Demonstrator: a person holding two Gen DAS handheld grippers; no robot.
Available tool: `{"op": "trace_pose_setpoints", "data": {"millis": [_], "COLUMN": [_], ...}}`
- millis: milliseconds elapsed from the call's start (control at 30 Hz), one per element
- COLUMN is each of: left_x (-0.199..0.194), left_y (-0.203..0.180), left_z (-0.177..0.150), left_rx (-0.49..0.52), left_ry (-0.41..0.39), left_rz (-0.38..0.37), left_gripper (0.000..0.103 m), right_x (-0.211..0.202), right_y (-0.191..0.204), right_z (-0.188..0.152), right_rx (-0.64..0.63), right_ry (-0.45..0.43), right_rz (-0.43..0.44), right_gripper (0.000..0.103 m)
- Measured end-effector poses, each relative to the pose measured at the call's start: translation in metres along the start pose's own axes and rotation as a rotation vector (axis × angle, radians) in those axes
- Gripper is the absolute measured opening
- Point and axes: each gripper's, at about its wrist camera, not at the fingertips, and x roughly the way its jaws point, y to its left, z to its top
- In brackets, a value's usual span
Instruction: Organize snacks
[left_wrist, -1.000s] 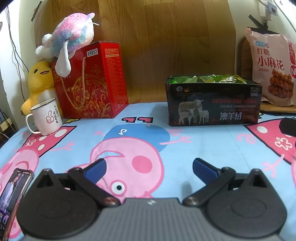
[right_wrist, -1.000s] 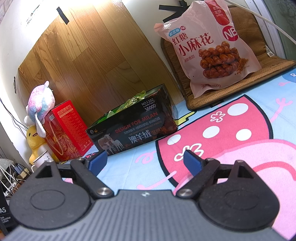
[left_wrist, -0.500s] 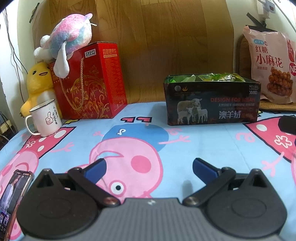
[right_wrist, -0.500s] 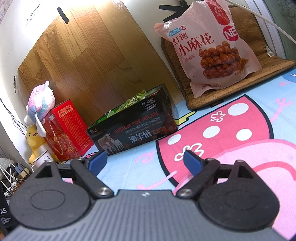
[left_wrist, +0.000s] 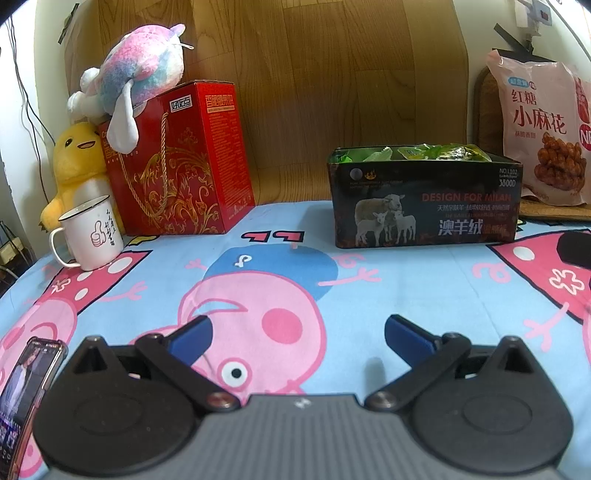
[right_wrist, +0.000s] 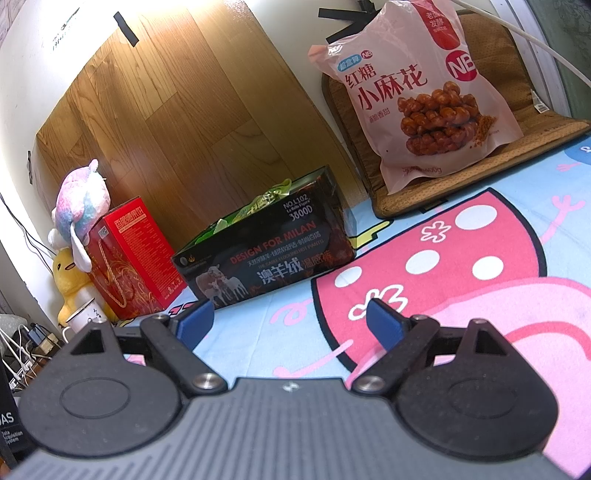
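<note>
Sunlit wood-grain panel (right_wrist: 192, 122), white wall (right_wrist: 44, 44)

Background clutter, left side and back wall.
Cartoon-pig sheet (left_wrist: 406, 291) covers the surface. Red gift box (left_wrist: 177, 162) upright at back left, pastel plush (left_wrist: 140, 74) lying on top of it, yellow duck plush (left_wrist: 75, 155) against its left side. White thumbs-up mug (left_wrist: 92, 232) in front of the duck. Phone (left_wrist: 26, 387), screen lit, at lower-left edge. Wood-grain panel (left_wrist: 332, 74) behind.
</note>
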Motion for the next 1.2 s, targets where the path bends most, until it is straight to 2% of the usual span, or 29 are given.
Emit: {"op": "trace_pose_setpoints", "data": {"millis": [1200], "left_x": [0.0016], "left_y": [-0.0018], "left_z": [0.0000], "left_rx": [0.010], "left_ry": [0.006], "left_rz": [-0.002], "left_gripper": [0.103], "right_x": [-0.0001], "right_y": [0.0000], "right_z": [0.0000], "right_rx": [0.001], "right_ry": [0.000], "right_rz": [0.000], "right_gripper": [0.091]}}
